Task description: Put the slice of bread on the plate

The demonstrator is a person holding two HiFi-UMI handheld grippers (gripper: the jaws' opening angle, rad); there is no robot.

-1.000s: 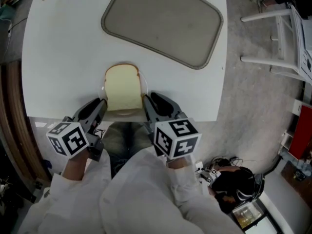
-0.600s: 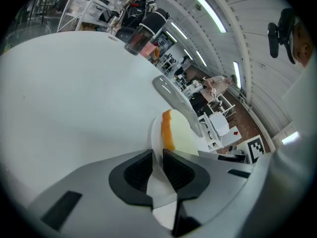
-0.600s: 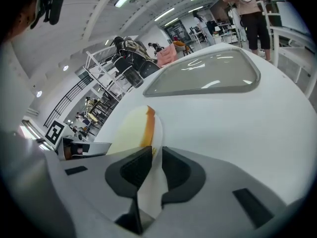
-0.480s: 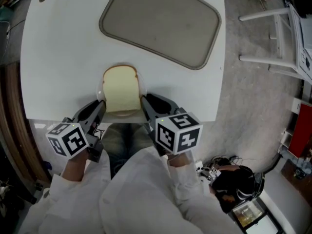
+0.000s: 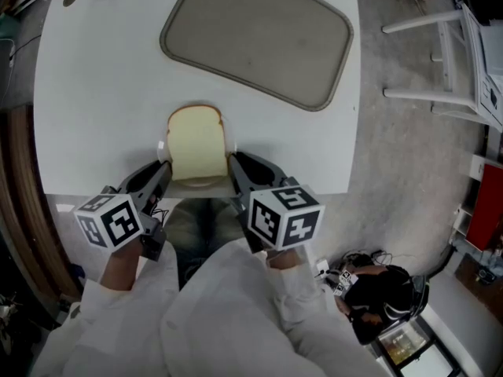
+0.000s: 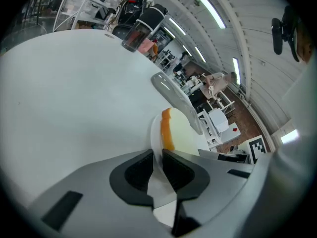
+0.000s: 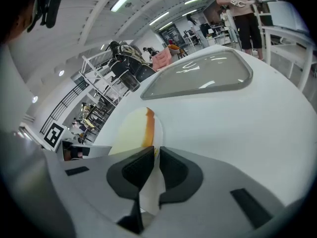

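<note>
Bread (image 5: pixel 196 143) pale yellow, crust (image 7: pixel 149 128) orange-brown; plate (image 5: pixel 198 183) white; tray (image 5: pixel 259 38) grey.

White sleeves (image 5: pixel 236 305) cover both arms. The left gripper (image 5: pixel 163 167) and right gripper (image 5: pixel 234 162) are grey with black-padded jaws; each carries a white cube (image 5: pixel 110 220) with black square markers.

Bread slice (image 5: pixel 196 140) on plate (image 5: pixel 193 184), left gripper (image 5: pixel 163 166), right gripper (image 5: pixel 234 160) flanking

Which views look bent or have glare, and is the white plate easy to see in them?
Left gripper view: strong fisheye bending, dark corners, curved ceiling lights. Right gripper view: same bending, with pale glare on the tray. Head view: even light, no hard shadows; the white plate almost vanishes against the white table, while the slice of bread stands out.
</note>
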